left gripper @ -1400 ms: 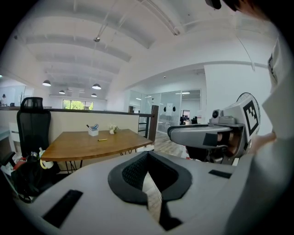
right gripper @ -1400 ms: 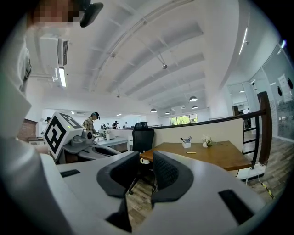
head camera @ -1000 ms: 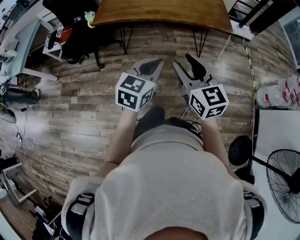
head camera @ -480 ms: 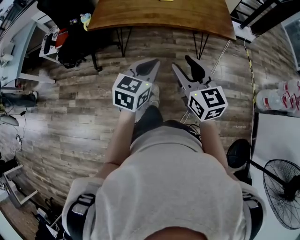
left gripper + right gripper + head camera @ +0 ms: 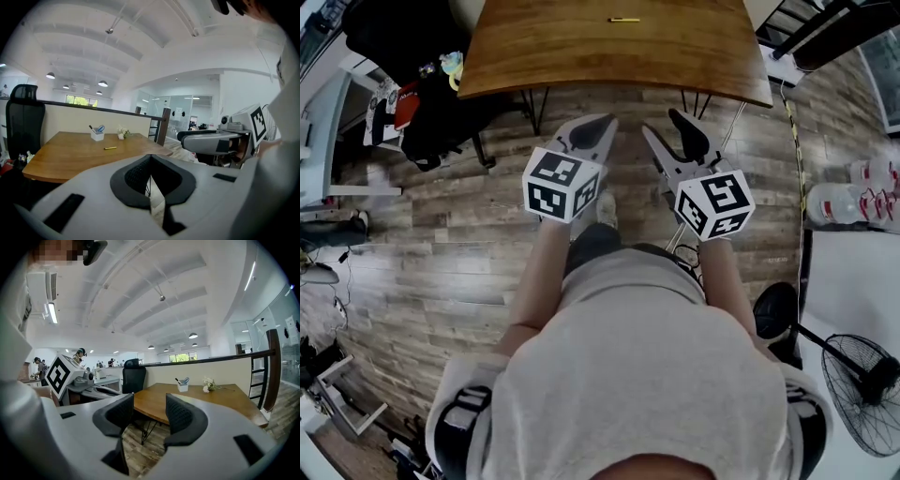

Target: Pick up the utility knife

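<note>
The utility knife is a small yellow bar lying on the wooden table, far ahead of both grippers. It also shows as a yellow sliver mid-table in the left gripper view. I hold both grippers side by side over the wood floor, short of the table's near edge. My left gripper is shut, its pads meeting at the tip with nothing in them. My right gripper is open; its jaws have just been opening and nothing is between them.
A white cup of pens and a small flower bunch stand at the table's far side. A black office chair is at the table's left. A fan and water bottles stand at the right.
Both grippers and the person have moved forward towards the table. More of the tabletop shows now, and the yellow knife has come into the head view.
</note>
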Motion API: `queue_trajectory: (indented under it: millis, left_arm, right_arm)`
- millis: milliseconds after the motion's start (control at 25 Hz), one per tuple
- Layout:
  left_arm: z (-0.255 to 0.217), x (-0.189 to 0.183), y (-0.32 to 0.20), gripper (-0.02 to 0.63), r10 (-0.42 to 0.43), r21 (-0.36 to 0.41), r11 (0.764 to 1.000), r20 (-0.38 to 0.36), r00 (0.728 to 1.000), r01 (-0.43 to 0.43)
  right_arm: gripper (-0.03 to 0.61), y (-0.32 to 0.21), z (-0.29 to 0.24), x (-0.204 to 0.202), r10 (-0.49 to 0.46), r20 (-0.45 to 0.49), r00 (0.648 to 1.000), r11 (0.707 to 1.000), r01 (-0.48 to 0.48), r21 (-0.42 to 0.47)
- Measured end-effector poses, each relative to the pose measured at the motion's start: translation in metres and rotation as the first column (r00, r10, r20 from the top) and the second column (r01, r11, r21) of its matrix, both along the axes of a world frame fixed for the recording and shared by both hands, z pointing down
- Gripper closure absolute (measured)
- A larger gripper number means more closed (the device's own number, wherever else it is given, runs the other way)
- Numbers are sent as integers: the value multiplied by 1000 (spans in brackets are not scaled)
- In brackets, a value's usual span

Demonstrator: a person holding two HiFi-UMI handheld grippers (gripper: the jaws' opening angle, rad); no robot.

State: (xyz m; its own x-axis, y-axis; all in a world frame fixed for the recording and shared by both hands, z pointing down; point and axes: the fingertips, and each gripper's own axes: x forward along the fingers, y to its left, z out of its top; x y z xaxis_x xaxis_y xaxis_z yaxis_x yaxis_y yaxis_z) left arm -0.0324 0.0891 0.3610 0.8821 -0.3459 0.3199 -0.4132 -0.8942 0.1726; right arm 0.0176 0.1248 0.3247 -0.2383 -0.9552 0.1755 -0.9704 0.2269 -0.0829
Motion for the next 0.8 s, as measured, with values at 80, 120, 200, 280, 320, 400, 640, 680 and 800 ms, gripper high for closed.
queue_trajectory:
  millis: [80,120,200,280,320,400,640,680,800]
  left_arm:
    - [-4,6,-22,598,13,9,1000,-6,1000,-13]
    - [-5,9,-33,598,20,13,1000,-8,1000,-20]
    - [-8,14,-55,598,35,21,999,-8,999,-35]
    - [-11,18,-74,598,49,29,998,-6,999,-49]
    - [-12,19,-81,598,55,31,998,-6,998,-55]
    - [-12,20,-93,598,66,29,997,-8,998,-65]
    - [-2,15,-112,598,71,-8,997,-9,997,-71]
    - [1,14,-114,598,70,-16,997,-7,998,-70]
    - [9,12,-118,598,64,-35,997,-6,998,-64]
  right_arm:
    - [371,-22,-2,6,12,-2,1000,1000,-12,4]
    - [371,-33,-3,8,18,-2,1000,1000,-18,7]
    - [371,-55,-4,12,30,-5,1000,1000,-30,10]
    - [371,-74,-6,16,40,-9,999,999,-40,11]
    - [371,-82,-8,17,45,-9,999,999,-45,13]
    - [371,-94,-8,17,56,-6,998,998,-55,14]
    - [371,-114,3,17,70,-3,998,997,-70,-24]
    - [371,-116,6,17,69,-3,998,997,-69,-34]
    - [371,-122,16,14,57,-6,998,996,-58,-64]
